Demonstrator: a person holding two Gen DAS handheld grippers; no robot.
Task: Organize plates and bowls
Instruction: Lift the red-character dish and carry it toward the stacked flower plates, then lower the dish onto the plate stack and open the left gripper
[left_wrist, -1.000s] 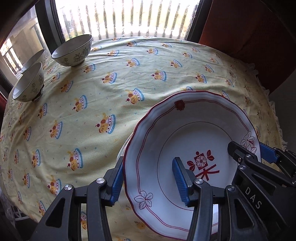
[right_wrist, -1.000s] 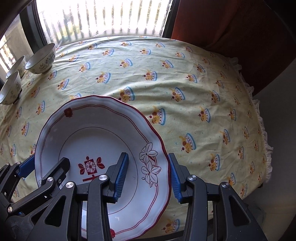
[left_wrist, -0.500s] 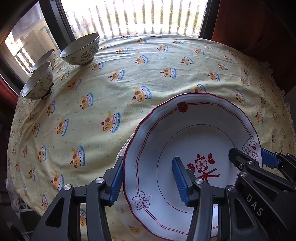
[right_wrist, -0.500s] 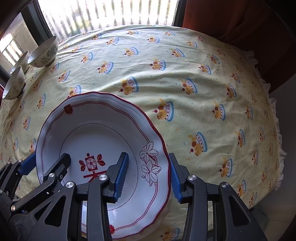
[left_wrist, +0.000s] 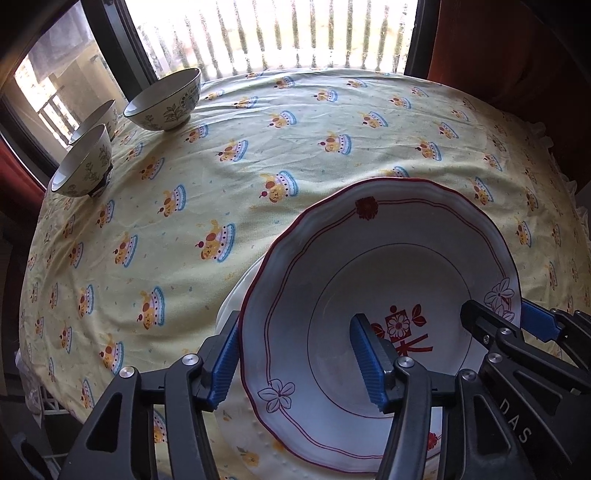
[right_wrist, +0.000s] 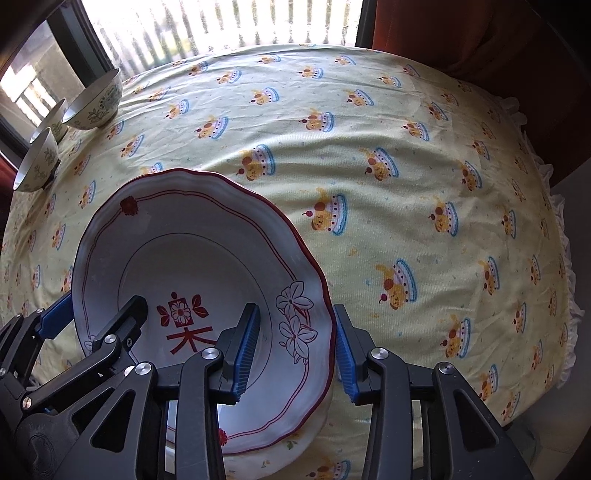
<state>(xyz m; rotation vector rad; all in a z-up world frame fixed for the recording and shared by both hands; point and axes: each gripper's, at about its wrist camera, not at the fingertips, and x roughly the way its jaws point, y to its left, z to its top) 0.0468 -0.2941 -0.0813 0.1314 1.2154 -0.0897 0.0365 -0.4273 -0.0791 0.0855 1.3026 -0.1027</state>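
A deep white plate with a red scalloped rim and a red flower mark (left_wrist: 369, 258) (right_wrist: 184, 251) sits low over a plain white plate (left_wrist: 236, 295) (right_wrist: 299, 443) near the table's front edge. My left gripper (left_wrist: 295, 362) straddles its left rim. Its jaws are opening, and the inner pad stands off the plate's wall. The right gripper (right_wrist: 293, 350) straddles the right rim with its jaws closing on it. Each gripper also shows at the side of the other's view. Three patterned bowls (left_wrist: 162, 103) (right_wrist: 94, 103) stand at the far left.
A yellow tablecloth with cake prints (left_wrist: 295, 147) (right_wrist: 406, 184) covers the round table. Behind it is a window with a railing. A red curtain (right_wrist: 480, 33) hangs at the back right. The frilled table edge (right_wrist: 569, 258) drops off on the right.
Both grippers and the red-rimmed plate have tipped and sunk a little toward the white plate. The left jaws stand slightly wider than before. The bowls have not moved.
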